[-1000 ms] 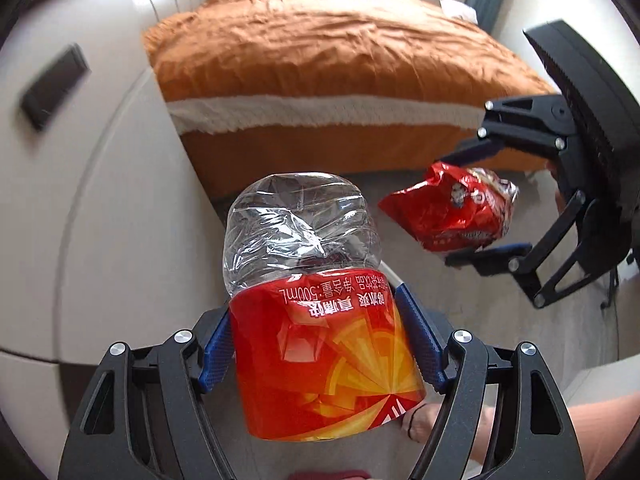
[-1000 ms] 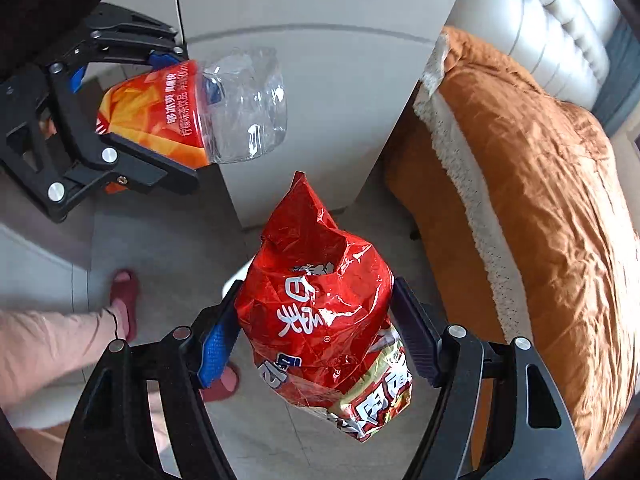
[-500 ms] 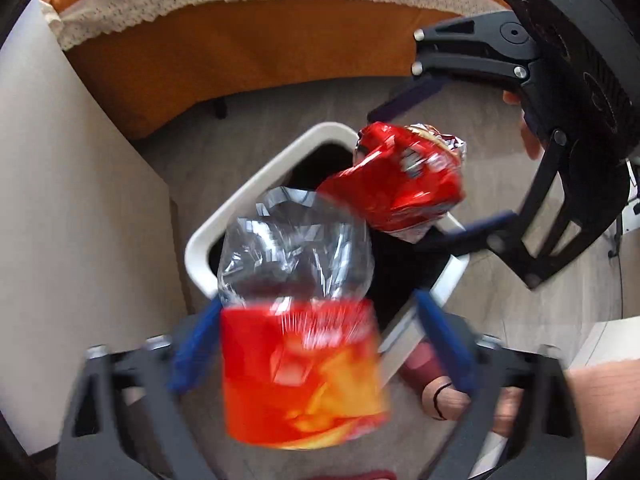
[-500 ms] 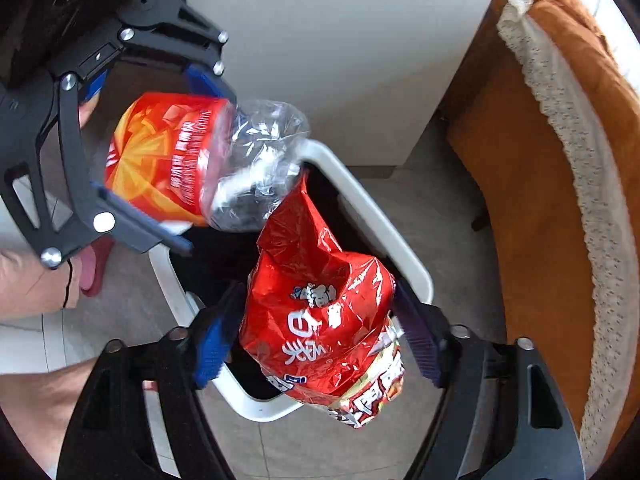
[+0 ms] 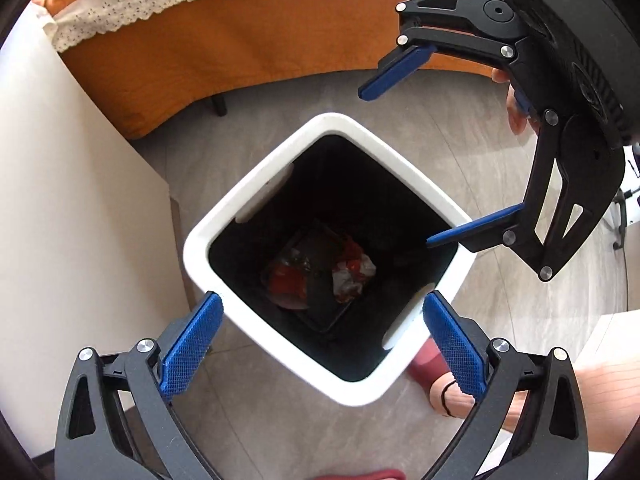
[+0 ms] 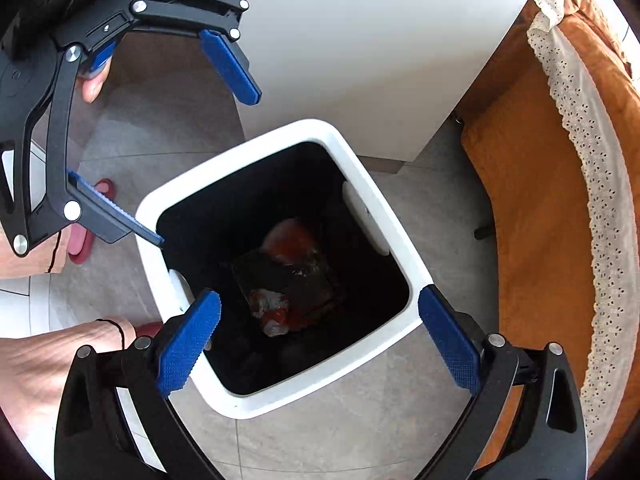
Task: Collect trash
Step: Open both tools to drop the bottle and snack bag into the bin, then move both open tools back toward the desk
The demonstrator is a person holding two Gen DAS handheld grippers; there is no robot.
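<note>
Overhead, both wrist views look steeply down onto a grey tiled floor (image 5: pixel 460 152). Largest in sight is the bed draped in an orange blanket with a cream lace-edged band (image 5: pixel 224 36), running along the top of the left view and down the right side of the right view. Next to it stands a plain white cabinet side panel (image 6: pixel 360 40), just beside the bin.

Centred below both tools is the square white plastic trash bin with a black inner liner (image 5: pixel 332 388), its rim showing two oval handle cut-outs. It stands on the floor between cabinet, bed and the person's feet.

Both tools hover over the bin's mouth. The left gripper (image 5: pixel 322 340), black-framed with blue textured pads, has its jaws spread as wide as they go, with nothing between them but the bin below. The right gripper (image 6: pixel 318 340) is spread equally wide and also carries nothing.

A bare foot in a dark red slipper (image 5: pixel 430 364) rests on the floor, touching or almost touching the bin's wall.

Deep on the bin's dark bottom lie the crushed clear plastic bottle with a red-orange label (image 5: pixel 288 280) and, just beside it, the crumpled red snack bag (image 5: pixel 352 272), both dim and partly lost in shadow.
</note>
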